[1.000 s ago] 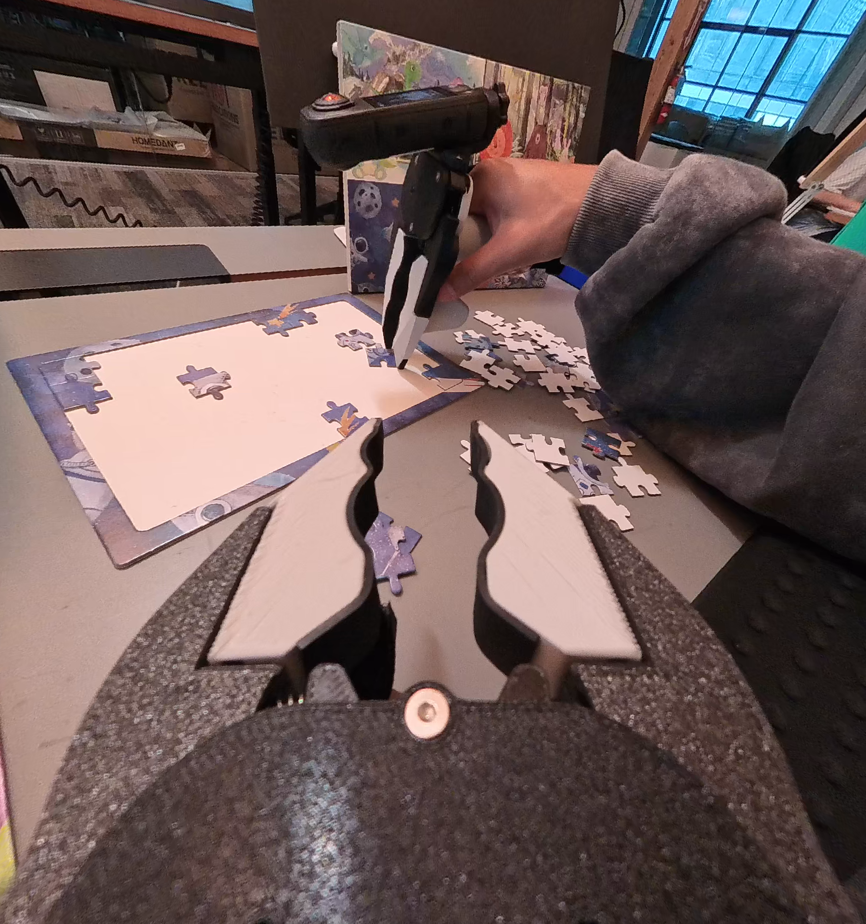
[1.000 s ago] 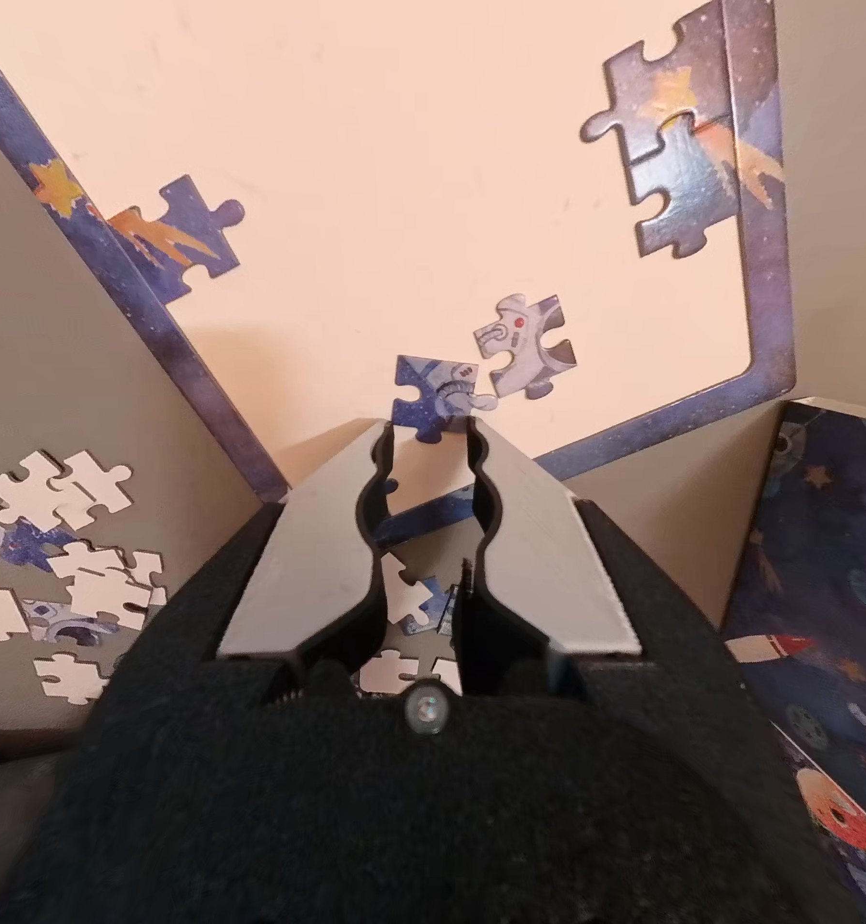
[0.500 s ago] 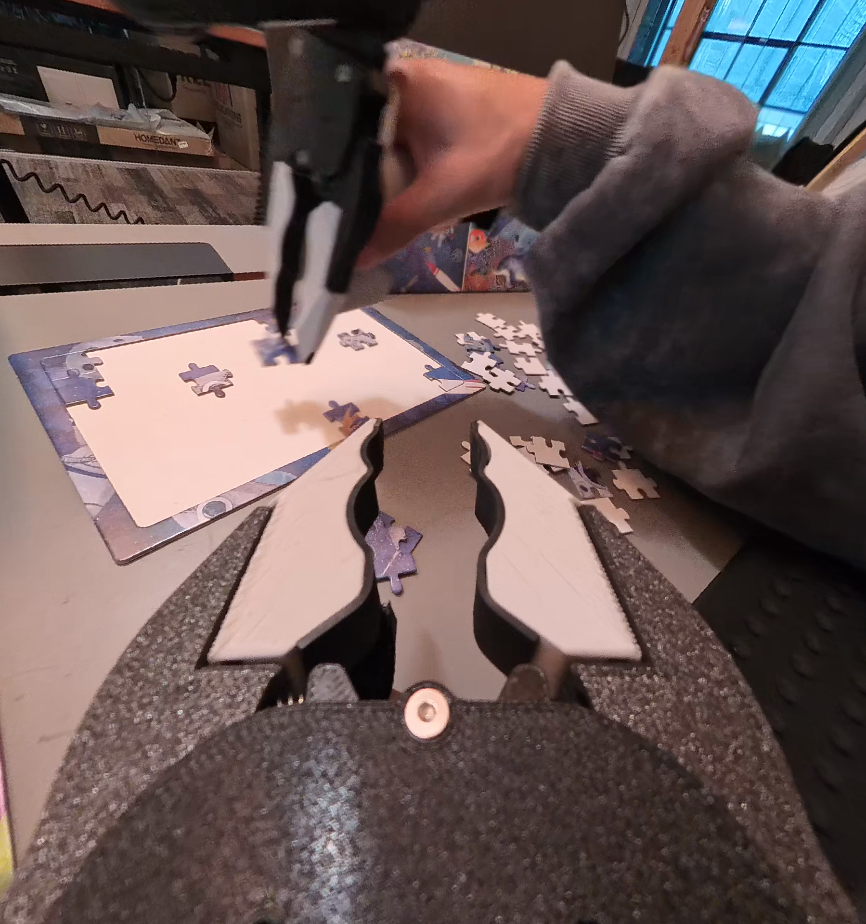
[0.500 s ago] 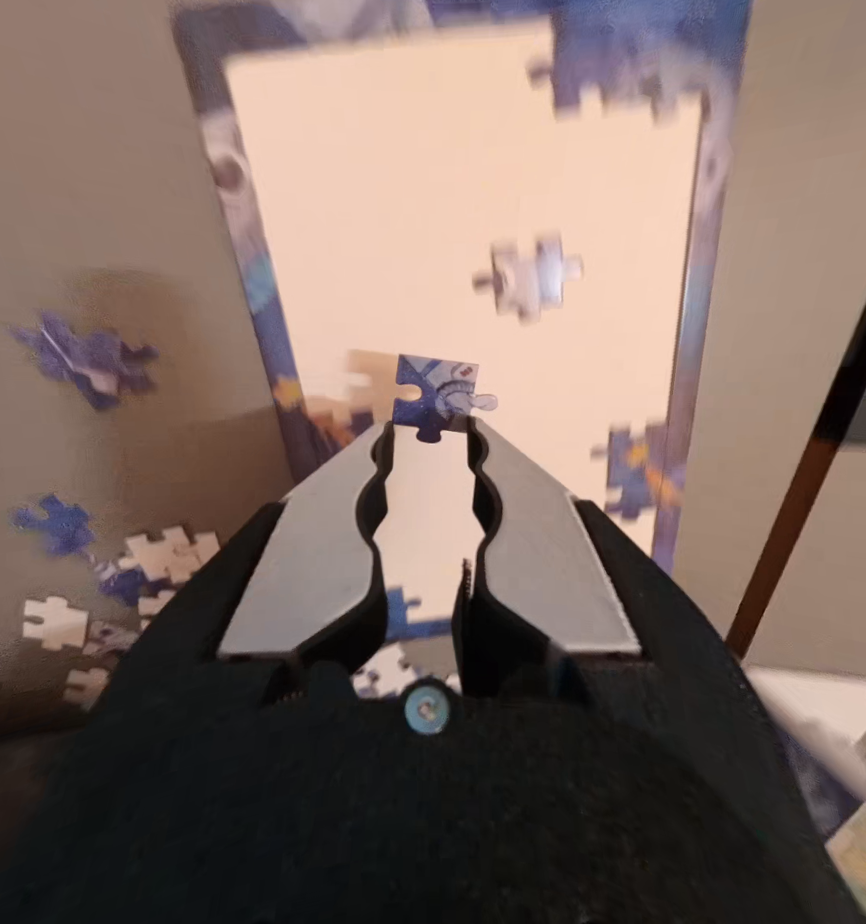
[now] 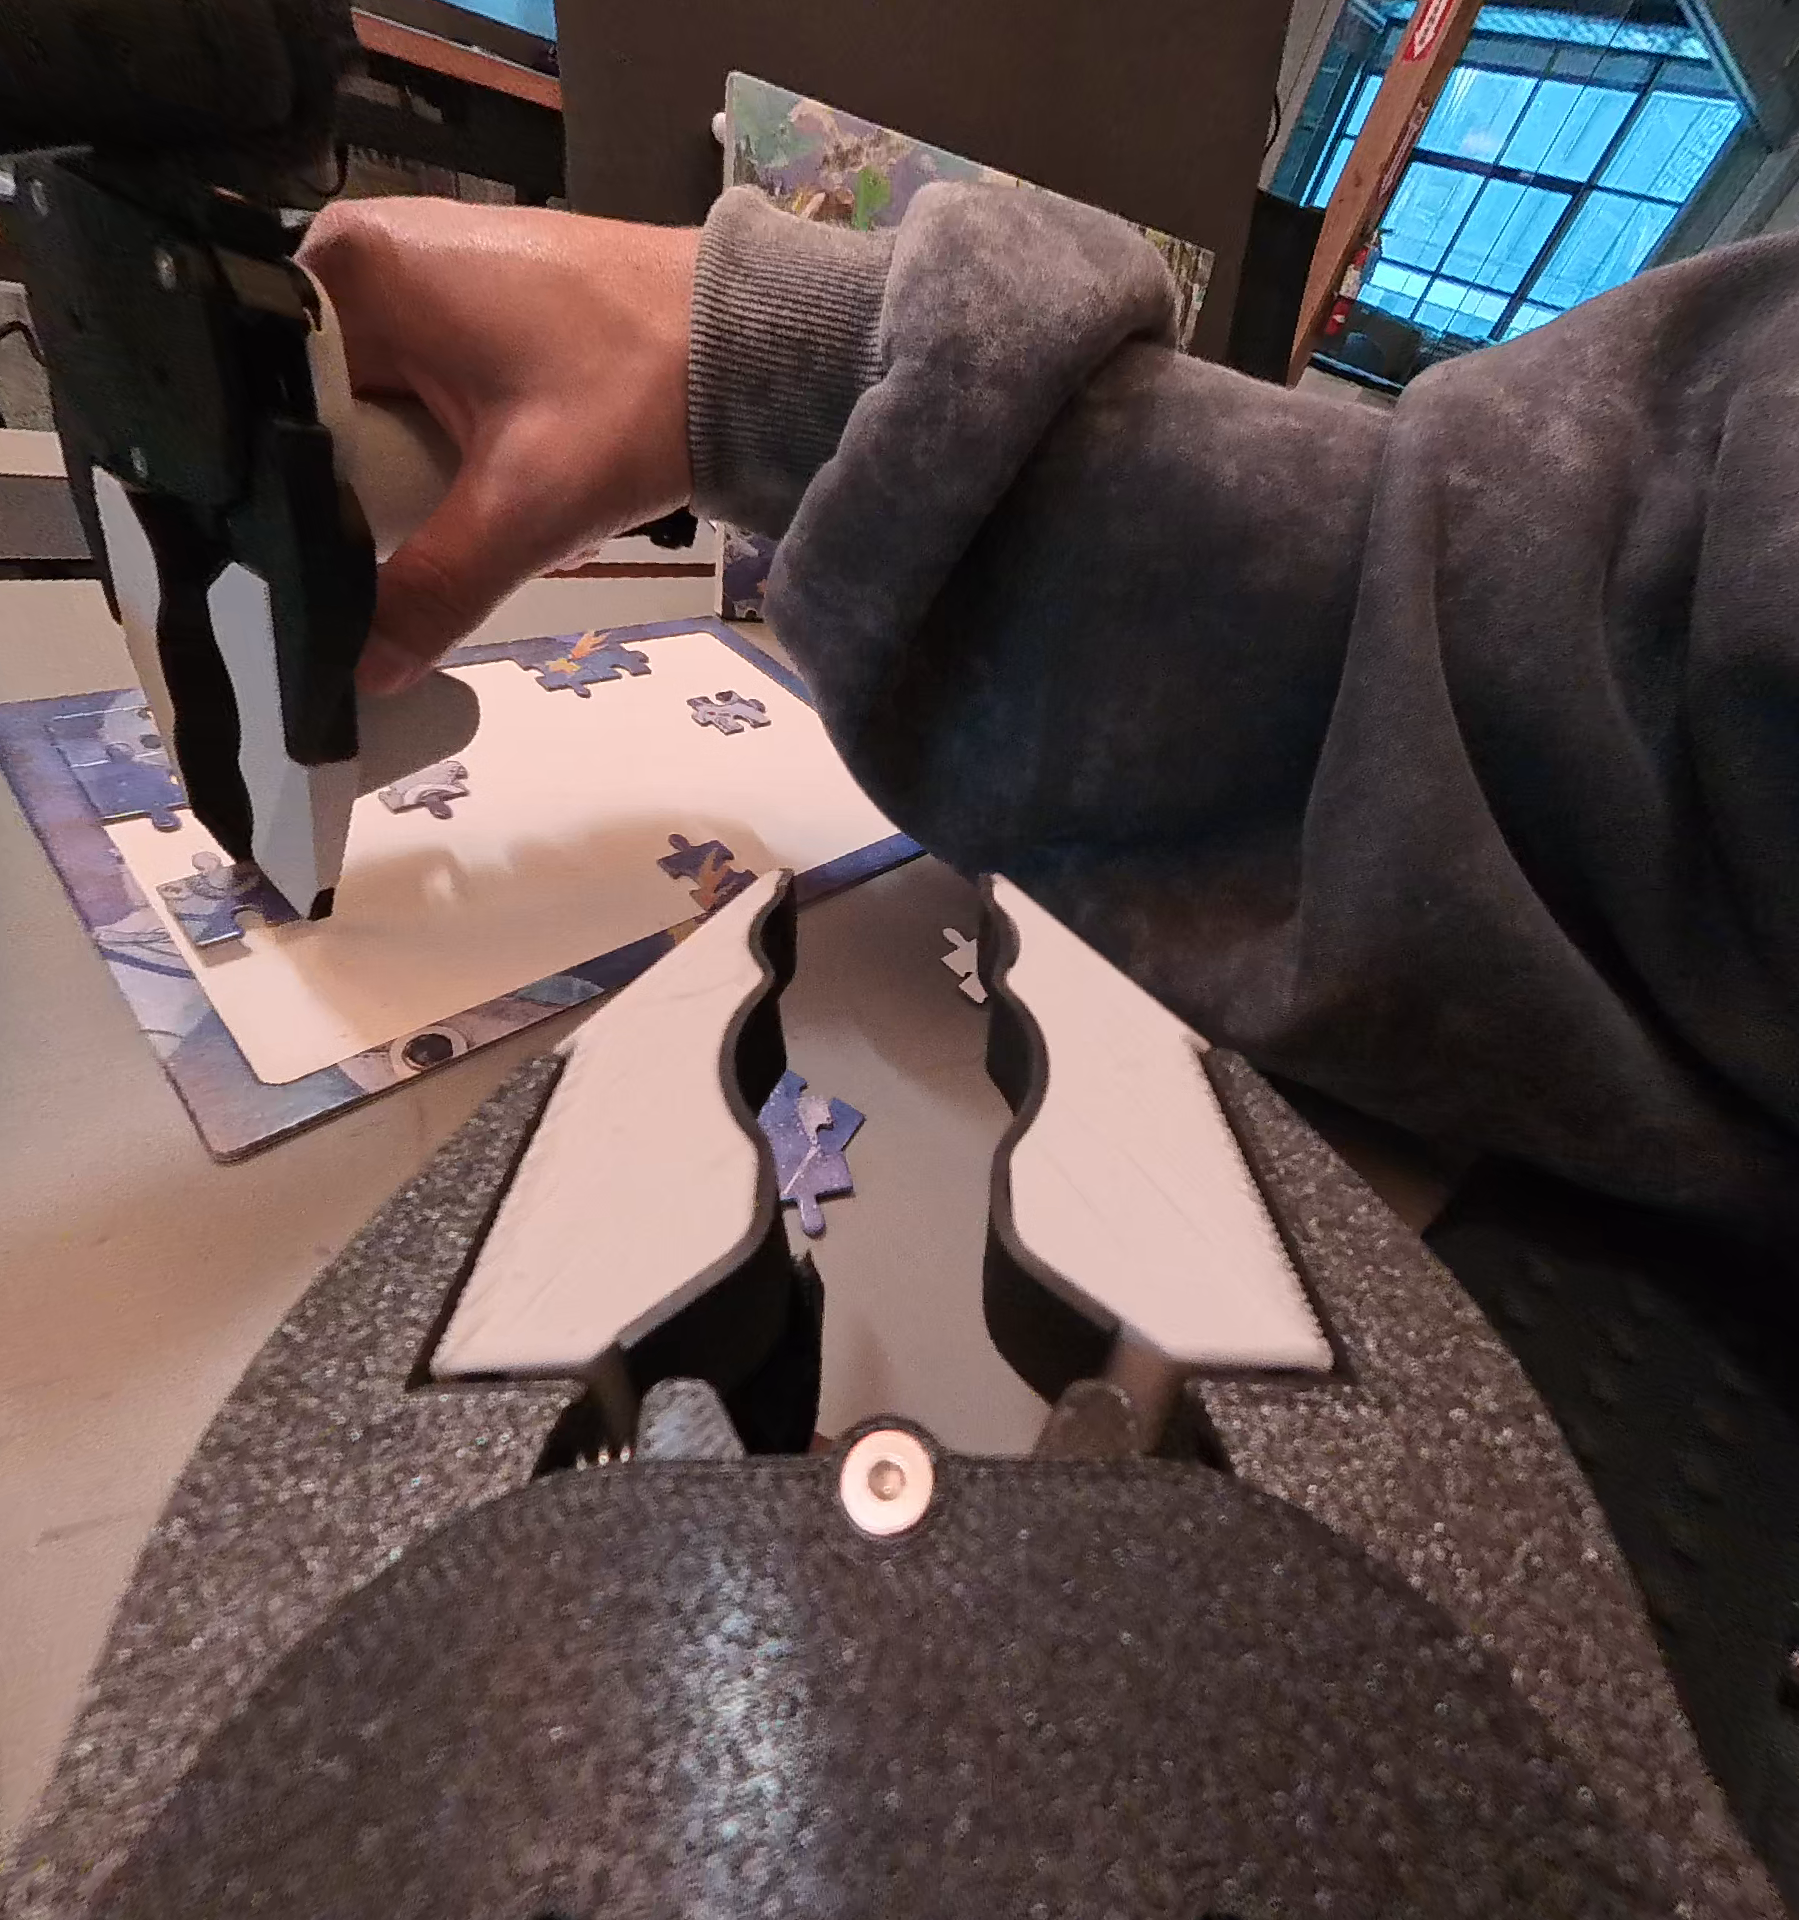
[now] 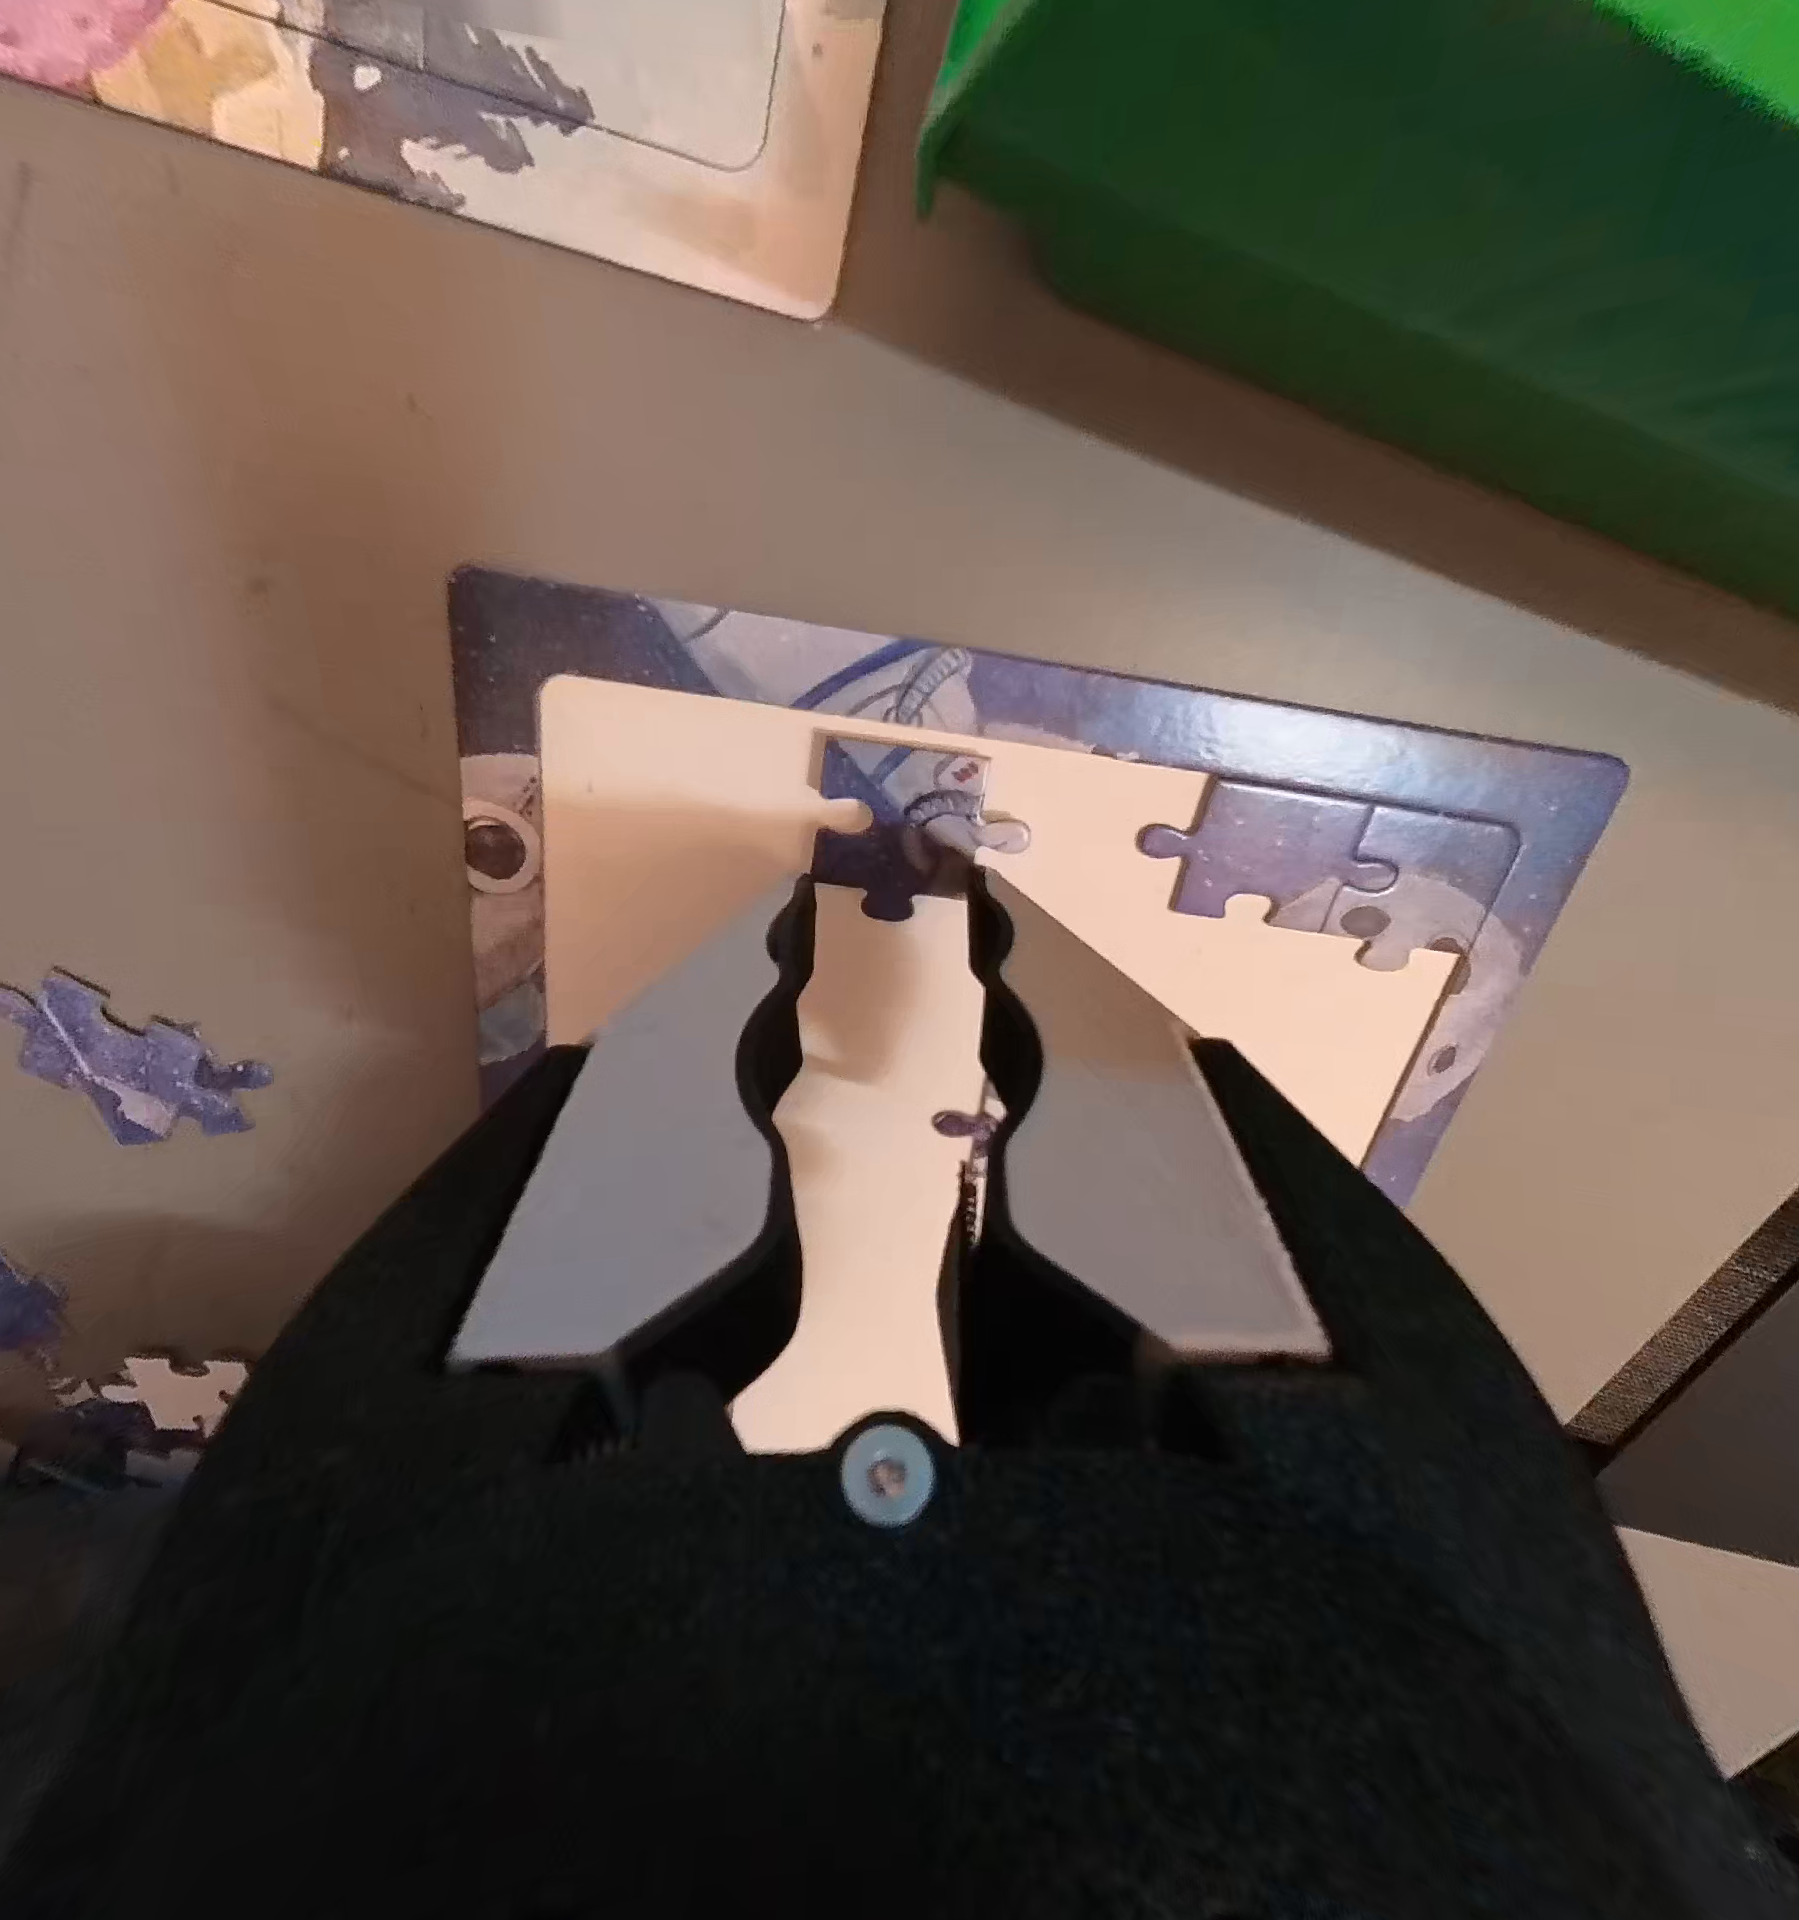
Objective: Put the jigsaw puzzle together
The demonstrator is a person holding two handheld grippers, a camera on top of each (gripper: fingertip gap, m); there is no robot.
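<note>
The puzzle tray has a blue frame and a pale bare inside; it also shows in the left wrist view. My right gripper is shut on a blue puzzle piece and holds it down on the tray against the frame's inner edge. Two joined pieces sit in the nearby corner. In the left wrist view the right gripper stands upright over that piece. My left gripper is open and empty, above a loose blue piece on the table.
Single pieces lie on the tray. A loose blue piece lies left of the tray. A green bin and another puzzle board lie beyond. The person's grey sleeve crosses the table.
My right gripper carried the blue piece from the tray's right end across to its left end and lowered it onto the tray by the frame. My left gripper stayed put.
</note>
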